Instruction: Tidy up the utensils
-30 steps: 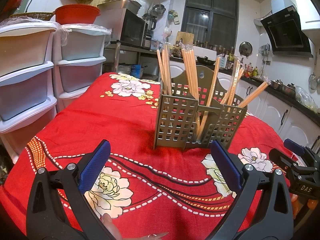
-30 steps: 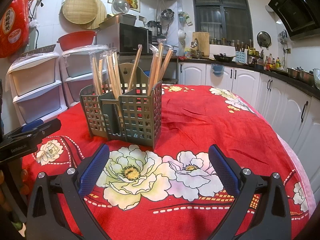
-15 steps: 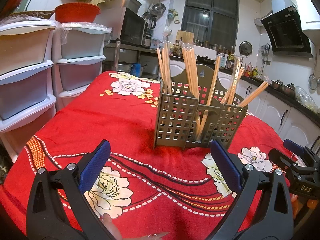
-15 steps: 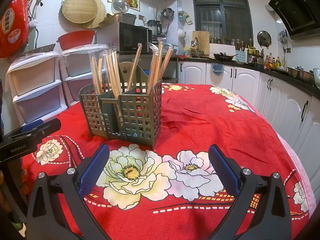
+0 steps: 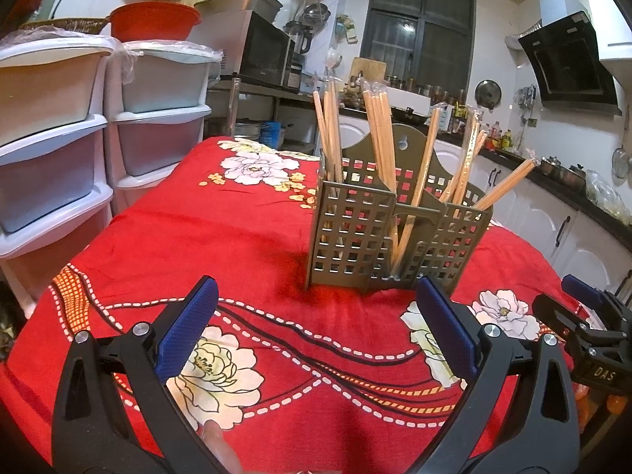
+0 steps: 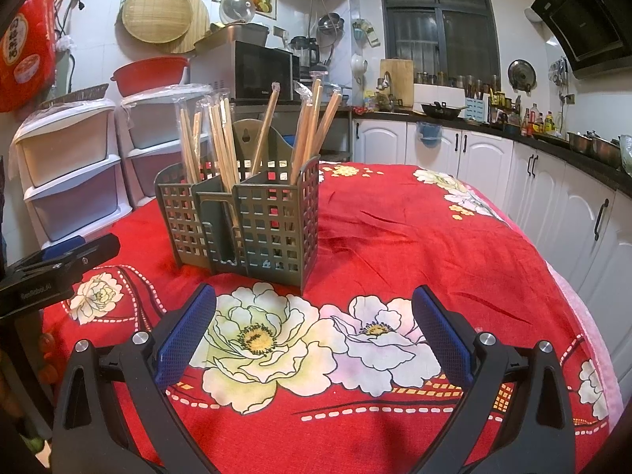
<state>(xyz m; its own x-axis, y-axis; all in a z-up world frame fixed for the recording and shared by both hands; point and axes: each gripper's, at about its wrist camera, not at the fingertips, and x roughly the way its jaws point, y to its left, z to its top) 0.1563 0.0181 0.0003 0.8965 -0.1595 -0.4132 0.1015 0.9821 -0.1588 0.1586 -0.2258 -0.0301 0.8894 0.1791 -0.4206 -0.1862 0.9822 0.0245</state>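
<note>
A grey-green slotted utensil holder (image 5: 347, 237) stands upright on the red flowered tablecloth (image 5: 237, 237); it also shows in the right wrist view (image 6: 272, 229). Several wrapped wooden chopsticks (image 5: 379, 134) stand in its compartments, also seen in the right wrist view (image 6: 221, 138). My left gripper (image 5: 316, 316) is open and empty, low over the cloth in front of the holder. My right gripper (image 6: 314, 318) is open and empty, in front of the holder on its other side. Each gripper shows at the edge of the other's view: the right one (image 5: 592, 328), the left one (image 6: 59, 260).
White plastic drawer units (image 5: 51, 150) stand left of the table, with a red basin (image 5: 154, 19) on top. Kitchen counter and white cabinets (image 6: 454, 146) run behind and to the right. The table edge (image 6: 584, 316) curves away at right.
The left wrist view has shifted very slightly; the holder, the chopsticks and both grippers stand as before, both open.
</note>
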